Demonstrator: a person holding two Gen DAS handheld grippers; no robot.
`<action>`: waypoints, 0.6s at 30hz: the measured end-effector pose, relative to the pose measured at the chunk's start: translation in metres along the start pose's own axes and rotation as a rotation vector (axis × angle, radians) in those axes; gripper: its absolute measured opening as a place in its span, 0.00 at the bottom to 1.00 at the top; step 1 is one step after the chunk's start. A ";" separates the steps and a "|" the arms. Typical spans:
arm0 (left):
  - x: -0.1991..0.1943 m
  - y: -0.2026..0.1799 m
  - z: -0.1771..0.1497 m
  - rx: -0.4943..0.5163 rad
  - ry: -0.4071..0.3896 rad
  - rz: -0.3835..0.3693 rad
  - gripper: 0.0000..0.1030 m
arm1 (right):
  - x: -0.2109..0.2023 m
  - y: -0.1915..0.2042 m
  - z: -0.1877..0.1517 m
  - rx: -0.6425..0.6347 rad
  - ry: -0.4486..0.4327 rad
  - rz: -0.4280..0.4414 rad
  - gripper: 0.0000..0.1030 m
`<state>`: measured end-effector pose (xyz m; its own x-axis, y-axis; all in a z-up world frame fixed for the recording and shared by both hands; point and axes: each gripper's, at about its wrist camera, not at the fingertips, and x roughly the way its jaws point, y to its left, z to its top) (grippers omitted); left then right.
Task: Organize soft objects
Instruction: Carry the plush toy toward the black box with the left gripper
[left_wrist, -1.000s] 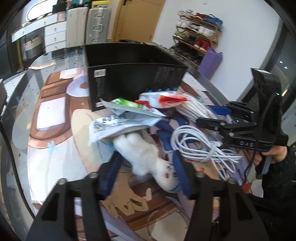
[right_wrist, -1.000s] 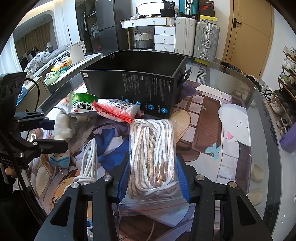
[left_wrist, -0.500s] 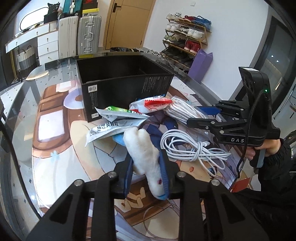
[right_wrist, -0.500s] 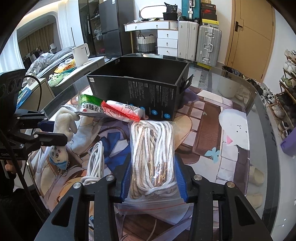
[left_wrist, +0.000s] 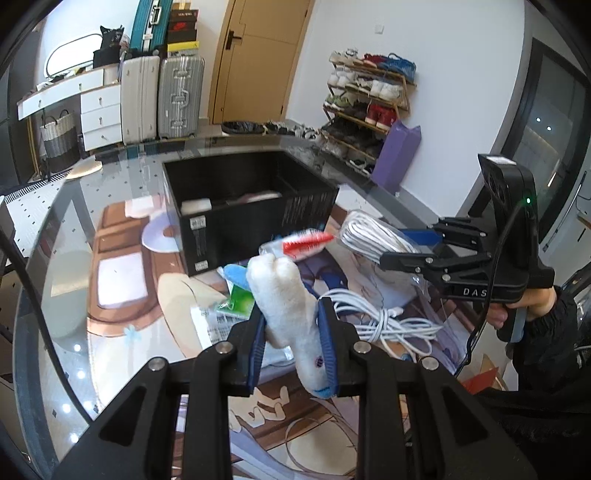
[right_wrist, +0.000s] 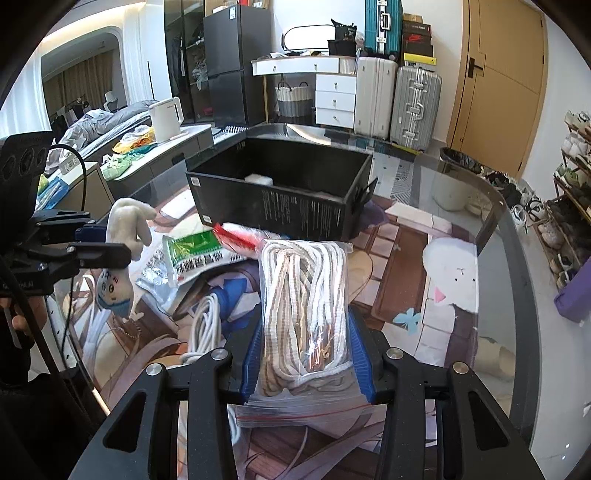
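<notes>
My left gripper (left_wrist: 291, 350) is shut on a white plush toy (left_wrist: 284, 295), held up off the table with its face hanging down; the same plush toy (right_wrist: 125, 240) shows at the left of the right wrist view. My right gripper (right_wrist: 306, 354) is shut on a clear zip bag of white and brown cords (right_wrist: 303, 295), lifted above the table; the bag (left_wrist: 369, 232) also appears in the left wrist view. Beyond both stands an open black box (right_wrist: 280, 192), (left_wrist: 251, 206) with something white lying in it.
A coiled white cable (left_wrist: 376, 317), a green and silver snack packet (right_wrist: 192, 254) and a red and white packet (right_wrist: 240, 236) lie on the glass-topped table (right_wrist: 491, 258). Suitcases (right_wrist: 399, 99), drawers and a shoe rack (left_wrist: 369, 99) stand behind the table.
The left gripper closed on the plush toy and lifted it off the table. The right gripper rose with the bag of cords. Both views now look down into the box from higher.
</notes>
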<state>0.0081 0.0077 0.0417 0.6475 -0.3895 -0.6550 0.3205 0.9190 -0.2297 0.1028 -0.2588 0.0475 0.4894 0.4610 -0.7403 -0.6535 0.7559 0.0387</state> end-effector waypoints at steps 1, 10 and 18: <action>-0.004 0.000 0.001 -0.001 -0.013 0.003 0.24 | -0.003 0.001 0.001 0.000 -0.006 0.000 0.41; -0.018 0.010 0.008 -0.018 -0.084 0.049 0.24 | -0.026 0.005 0.007 -0.001 -0.059 -0.002 0.41; -0.021 0.017 0.015 -0.020 -0.115 0.096 0.24 | -0.039 0.004 0.014 0.030 -0.108 0.000 0.41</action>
<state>0.0096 0.0303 0.0624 0.7500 -0.3033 -0.5878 0.2403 0.9529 -0.1850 0.0890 -0.2673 0.0859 0.5502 0.5069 -0.6636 -0.6367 0.7688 0.0593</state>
